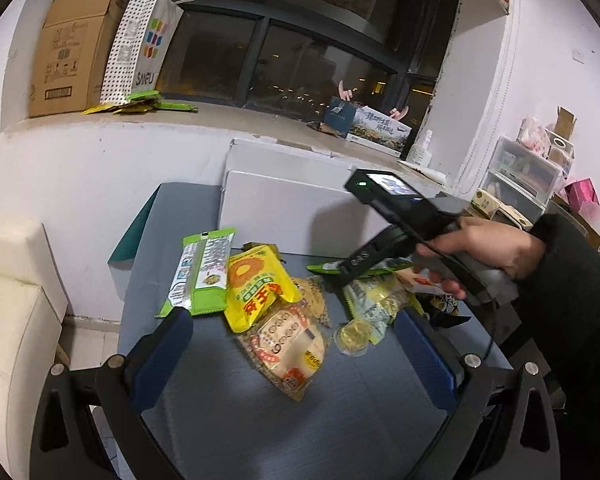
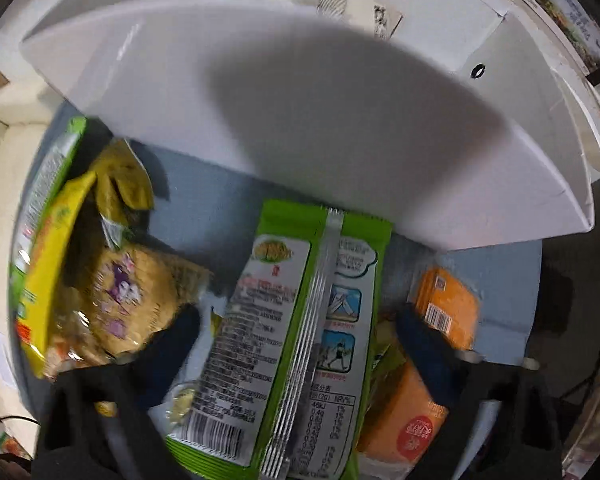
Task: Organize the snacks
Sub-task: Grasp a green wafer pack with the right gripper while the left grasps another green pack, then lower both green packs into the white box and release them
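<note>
Mixed snack packets (image 1: 276, 312) heaped together

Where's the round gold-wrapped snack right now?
In the left wrist view, the round gold snack lies on the blue-grey table, just right of the clear cracker bag and below the pale green packet.

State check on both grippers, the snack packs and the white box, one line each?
left gripper: open, holding nothing, above the pile
right gripper: open, fingers either side of the green pack, contact unclear
green pack: back side up, seam showing
yellow pack: lying on other packs
clear cracker bag: sealed, flat on the table
orange pack: lying flat beside the green pack
white box: open side not visible
</note>
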Demonstrator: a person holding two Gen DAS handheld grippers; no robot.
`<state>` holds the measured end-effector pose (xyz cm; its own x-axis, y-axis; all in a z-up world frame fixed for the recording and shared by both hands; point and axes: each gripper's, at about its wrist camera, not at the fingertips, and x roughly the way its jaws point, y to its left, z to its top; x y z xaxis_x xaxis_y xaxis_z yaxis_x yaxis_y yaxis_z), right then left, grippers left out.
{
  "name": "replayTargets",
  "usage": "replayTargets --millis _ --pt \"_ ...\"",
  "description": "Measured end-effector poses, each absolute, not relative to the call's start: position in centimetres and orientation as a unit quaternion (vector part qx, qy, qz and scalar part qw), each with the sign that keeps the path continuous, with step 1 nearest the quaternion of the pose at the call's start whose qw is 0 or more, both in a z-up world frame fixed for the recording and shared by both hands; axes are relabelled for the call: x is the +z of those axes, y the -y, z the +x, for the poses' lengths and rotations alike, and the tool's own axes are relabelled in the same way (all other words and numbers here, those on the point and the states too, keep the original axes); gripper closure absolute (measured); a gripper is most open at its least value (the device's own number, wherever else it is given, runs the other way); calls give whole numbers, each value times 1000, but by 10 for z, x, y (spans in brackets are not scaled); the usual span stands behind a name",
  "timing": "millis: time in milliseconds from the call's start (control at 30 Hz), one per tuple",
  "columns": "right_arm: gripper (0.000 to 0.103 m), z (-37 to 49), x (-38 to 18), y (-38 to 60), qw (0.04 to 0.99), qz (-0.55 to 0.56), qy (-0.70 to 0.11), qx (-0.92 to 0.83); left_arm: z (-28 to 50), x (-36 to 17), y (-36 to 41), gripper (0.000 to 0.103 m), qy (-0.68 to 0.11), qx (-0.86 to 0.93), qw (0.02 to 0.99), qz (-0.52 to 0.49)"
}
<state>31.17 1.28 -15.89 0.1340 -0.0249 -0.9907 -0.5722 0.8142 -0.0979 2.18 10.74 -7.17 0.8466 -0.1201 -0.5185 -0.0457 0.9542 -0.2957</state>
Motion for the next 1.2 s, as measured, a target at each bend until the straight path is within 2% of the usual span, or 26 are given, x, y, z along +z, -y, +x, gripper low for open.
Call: replayTargets --millis 67,333,700,933,967,1000,1033,1067,1200 --pt "36 308 -157 -8 712 -228 -632 205 23 -73 -110 0 -277 -17 949 -151" --pt "37 283 -95 29 770 -159 -559 263 43 -81 -123 0 -296 -10 944 -146" --pt "37 199 -13 113 828 -45 -427 362 175 -140 -202 0 -435 -13 871 -228" --pt "37 162 -18 143 837 7 -384 390 241 -168 -214 1 -500 8 835 -227" --pt "37 157 -18 146 837 12 -383 391 244 -170 -214 2 -500 11 836 -226" --pt "37 154 -18 149 835 17 -384 394 245 -171 -213 11 -503 9 835 -225" --pt "37 157 -21 150 834 20 -384 395 245 -170 -213 21 -502 16 837 -218" --pt "37 155 -23 153 834 24 -385 394 243 -170 -213 37 -502 18 838 -214" --pt "37 158 -33 160 831 37 -392 394 230 -168 -211 41 -487 3 849 -207"
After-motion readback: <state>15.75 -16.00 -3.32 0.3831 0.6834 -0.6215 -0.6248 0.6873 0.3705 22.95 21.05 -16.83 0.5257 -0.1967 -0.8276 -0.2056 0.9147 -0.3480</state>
